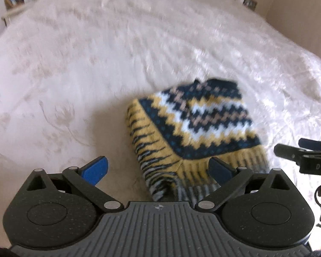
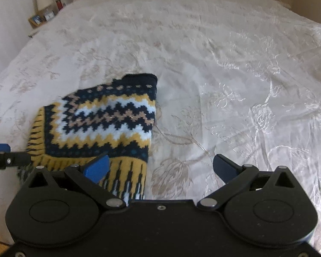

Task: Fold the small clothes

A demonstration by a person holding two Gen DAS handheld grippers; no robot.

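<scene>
Covering almost the whole of both views, a bed [image 1: 96,64] with a shiny white bedspread [image 2: 235,85] carries the only garment. The bedspread has a woven flower pattern and many small wrinkles.

At the far left corner of the bed stands a wooden shelf [image 2: 42,15] with some small objects on it; they are too blurred to name. At the far right corner, in the left wrist view, small objects [image 1: 248,1] stand near the wall, also not clear.

The sweater [image 1: 194,128] lies folded on the bedspread, on the near part of the bed. It is knitted in dark blue, yellow, white and beige zigzag stripes. Its dark collar edge points away from the cameras, and its yellow and dark ribbed hem is the nearest part. On the left side of the sweater a striped part is folded under the patterned panel.

The left gripper [image 1: 158,169] is above the near edge of the sweater with its two blue fingers [image 1: 95,170] wide apart, and it holds nothing. The hem shows between them. The right gripper [image 2: 160,168] is also spread wide and empty. Its left finger is over the right near corner of the sweater, and its right finger is over bare bedspread. Each gripper appears at the edge of the other camera's view, so the two are near each other, one at each side of the hem.
</scene>
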